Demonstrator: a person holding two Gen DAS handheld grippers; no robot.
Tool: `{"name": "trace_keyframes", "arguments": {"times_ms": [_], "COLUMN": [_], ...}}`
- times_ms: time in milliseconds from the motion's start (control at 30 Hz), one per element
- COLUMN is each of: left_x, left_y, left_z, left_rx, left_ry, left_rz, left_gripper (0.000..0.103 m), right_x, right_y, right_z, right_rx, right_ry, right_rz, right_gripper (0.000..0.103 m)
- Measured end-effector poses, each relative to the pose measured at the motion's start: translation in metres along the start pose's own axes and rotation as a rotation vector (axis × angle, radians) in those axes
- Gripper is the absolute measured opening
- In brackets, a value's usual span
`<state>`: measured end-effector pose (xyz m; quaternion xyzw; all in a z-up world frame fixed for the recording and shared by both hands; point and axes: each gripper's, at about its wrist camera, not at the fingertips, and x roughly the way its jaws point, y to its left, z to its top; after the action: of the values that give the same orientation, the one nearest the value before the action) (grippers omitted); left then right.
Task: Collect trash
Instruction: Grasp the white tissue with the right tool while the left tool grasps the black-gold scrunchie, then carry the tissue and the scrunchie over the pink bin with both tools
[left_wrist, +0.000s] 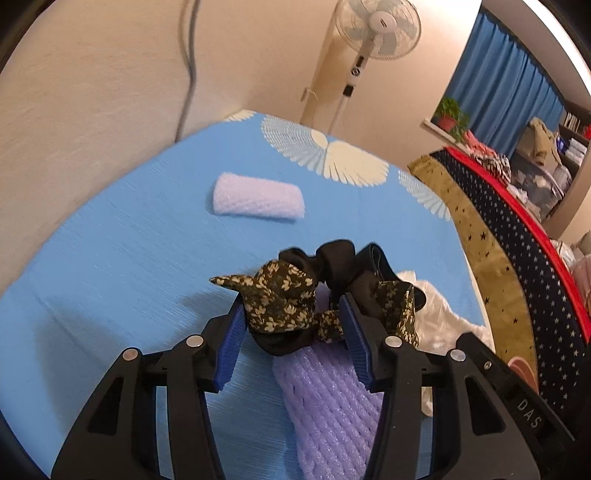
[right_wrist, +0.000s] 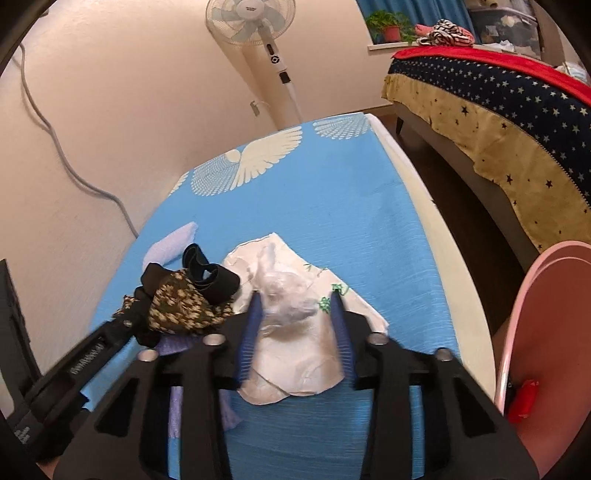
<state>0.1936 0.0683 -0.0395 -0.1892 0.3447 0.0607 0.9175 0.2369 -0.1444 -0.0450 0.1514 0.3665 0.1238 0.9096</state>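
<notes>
Our left gripper (left_wrist: 293, 314) has its jaws clamped on a dark floral-print fabric bundle (left_wrist: 280, 302), above a lilac foam net sleeve (left_wrist: 332, 402); our right gripper (right_wrist: 295, 314) straddles a crumpled clear plastic bag (right_wrist: 284, 295) lying on white paper (right_wrist: 295, 365); whether its blue pads (right_wrist: 251, 321) press it we cannot tell.

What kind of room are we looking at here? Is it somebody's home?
Most likely a lived-in bedroom. A bed with a star-patterned cover stands on one side, a pedestal fan stands against the wall, and a potted plant sits on a sill by blue curtains. The work surface is a table under a blue cloth.
</notes>
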Motion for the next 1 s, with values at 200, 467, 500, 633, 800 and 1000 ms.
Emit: {"name": "trace_keyframes", "arguments": {"times_ms": [200,467,500,633,800,1000], "left_x": [-0.005,-0.038,-0.042,-0.062,-0.084,-0.112], "left_y": [0.002,-0.008,-0.009,-0.013,-0.016,-0.022], "left_z": [0.002,0.006,0.005,0.003,0.001,-0.002], "left_rx": [0.012,0.074,0.080,0.103,0.114,0.137], "left_ry": [-0.001,-0.065,-0.069,-0.094,-0.117,-0.151], "left_rz": [-0.003,0.002,-0.001,-0.002,-0.023,-0.038], "left_gripper": [0.010,0.008,0.008,0.008,0.008,0.008], "right_x": [-0.007,-0.044,-0.049,-0.071,-0.095,-0.123], "right_y": [0.007,0.012,0.014,0.016,0.016,0.007], "right_z": [0.000,0.003,0.002,-0.002,-0.005,-0.009], "right_rx": [-0.040,-0.048,-0.055,-0.079,-0.084,-0.068], "right_ry": [-0.005,-0.053,-0.058,-0.079,-0.104,-0.131], "right_rz": [0.025,0.017,0.017,0.005,-0.013,-0.038], "right_gripper": [0.009,0.009,0.009,0.008,0.009,0.009]}}
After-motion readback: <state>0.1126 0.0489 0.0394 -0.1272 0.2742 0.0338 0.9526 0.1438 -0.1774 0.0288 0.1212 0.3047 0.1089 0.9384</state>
